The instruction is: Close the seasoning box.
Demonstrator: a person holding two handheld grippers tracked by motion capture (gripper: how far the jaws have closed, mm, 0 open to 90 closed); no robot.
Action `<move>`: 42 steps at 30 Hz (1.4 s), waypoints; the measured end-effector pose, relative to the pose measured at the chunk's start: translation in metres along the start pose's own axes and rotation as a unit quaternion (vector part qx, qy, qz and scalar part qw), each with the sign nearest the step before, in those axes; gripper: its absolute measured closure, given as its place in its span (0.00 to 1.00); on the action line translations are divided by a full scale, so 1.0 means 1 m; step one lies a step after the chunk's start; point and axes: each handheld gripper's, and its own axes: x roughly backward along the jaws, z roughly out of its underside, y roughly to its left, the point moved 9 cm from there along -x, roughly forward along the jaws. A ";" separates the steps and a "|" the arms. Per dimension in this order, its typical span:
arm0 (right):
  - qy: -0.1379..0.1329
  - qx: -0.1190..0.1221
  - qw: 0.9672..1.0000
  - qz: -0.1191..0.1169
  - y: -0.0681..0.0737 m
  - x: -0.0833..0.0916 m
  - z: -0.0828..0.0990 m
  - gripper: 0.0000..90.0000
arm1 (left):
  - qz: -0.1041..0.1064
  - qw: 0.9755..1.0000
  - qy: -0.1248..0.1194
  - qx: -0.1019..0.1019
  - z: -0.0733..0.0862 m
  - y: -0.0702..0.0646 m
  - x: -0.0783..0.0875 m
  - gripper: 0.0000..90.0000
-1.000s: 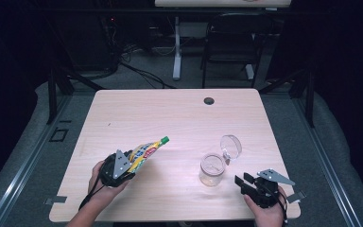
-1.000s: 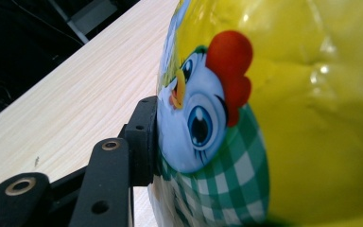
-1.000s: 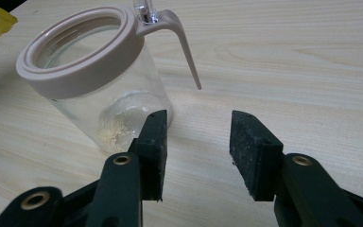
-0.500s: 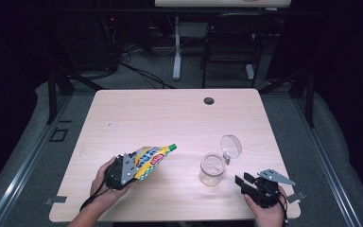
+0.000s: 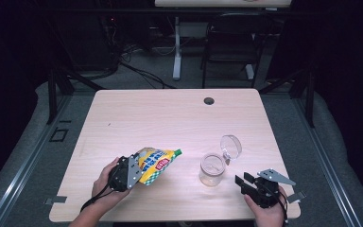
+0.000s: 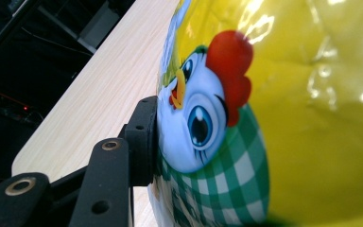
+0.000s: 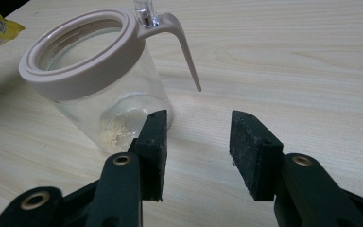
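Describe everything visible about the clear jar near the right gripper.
The jar is a small clear container, glass or plastic by its look, with a pale beige collar around its mouth. Its round clear lid stands flipped open on a hinge, and a thin beige lever curves down from the collar. It stands upright on the wooden table, nearly empty, with a few pale crumbs at the bottom. The right gripper, jaws open, sits just short of it without touching.

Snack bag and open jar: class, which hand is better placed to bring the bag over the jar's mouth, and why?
Left. The left gripper is shut on the snack bag, lifted beside the jar. The right gripper stands open and holds nothing, just short of the jar.
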 end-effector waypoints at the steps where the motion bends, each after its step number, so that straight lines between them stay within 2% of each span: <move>1: 0.001 0.001 1.000 0.002 -0.001 0.000 0.000 0.64 | -0.001 1.000 0.002 -0.002 0.000 0.000 0.000 0.61; 8: 0.003 0.017 1.000 0.003 0.002 0.001 -0.001 0.62 | -0.004 1.000 0.007 -0.018 -0.001 -0.003 0.000 0.61; 16: -0.019 0.075 0.997 0.017 0.012 0.005 -0.008 0.60 | -0.010 1.000 0.009 -0.025 -0.003 -0.005 0.000 0.61; 21: -0.007 0.088 0.996 0.013 0.019 0.004 -0.004 0.61 | -0.012 0.999 0.010 -0.033 -0.004 -0.006 -0.001 0.61; 26: -0.019 0.112 0.993 0.020 0.024 0.008 -0.007 0.65 | -0.010 0.999 0.011 -0.037 -0.006 -0.008 -0.001 0.61; 31: -0.029 0.124 0.992 0.017 0.032 0.011 -0.010 0.69 | -0.011 0.999 0.014 -0.042 -0.008 -0.009 -0.002 0.61; 36: -0.023 0.127 0.992 0.006 0.040 0.012 -0.011 0.70 | -0.018 0.998 0.011 -0.053 -0.013 -0.010 -0.003 0.61; 42: -0.018 0.139 0.990 -0.005 0.049 0.011 -0.012 0.71 | -0.026 0.996 0.014 -0.082 -0.020 -0.015 -0.008 0.61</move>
